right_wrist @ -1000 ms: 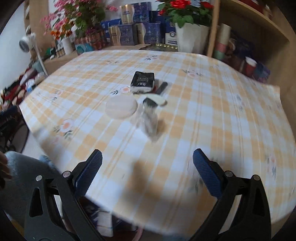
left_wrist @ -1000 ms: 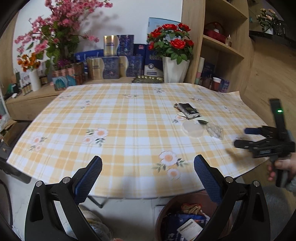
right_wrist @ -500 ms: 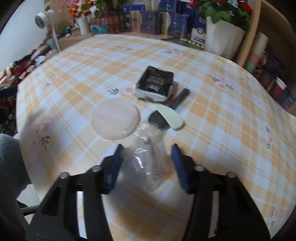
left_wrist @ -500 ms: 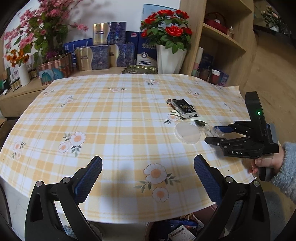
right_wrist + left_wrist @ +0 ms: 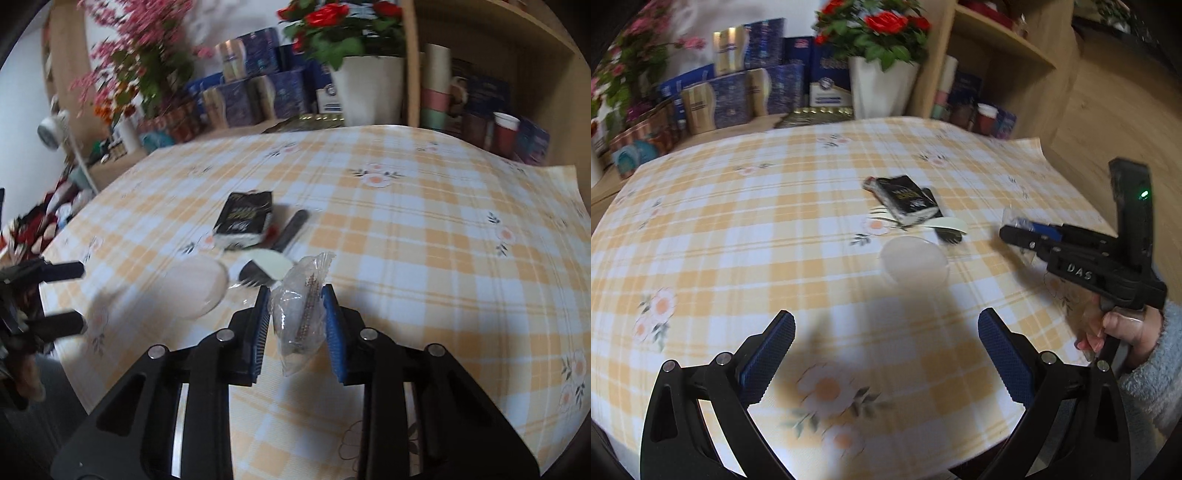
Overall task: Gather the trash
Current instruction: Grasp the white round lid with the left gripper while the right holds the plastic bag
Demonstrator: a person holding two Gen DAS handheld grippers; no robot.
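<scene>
Right gripper [image 5: 295,325] pinches a clear plastic wrapper [image 5: 301,314] just beside the translucent lid [image 5: 195,288]; left gripper [image 5: 886,354] gapes wide, holding nothing.

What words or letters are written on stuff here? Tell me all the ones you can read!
"DAS": raised letters on the black body of the right gripper, seen in the left wrist view.
Black packet with gold print on the checked tablecloth: lettering too blurred to read.
Blue and gold boxes behind the table: print too small and blurred.
White label on a blue box beside the white flower pot: unreadable.
Clear plastic wrapper in the right gripper: no text visible.
</scene>
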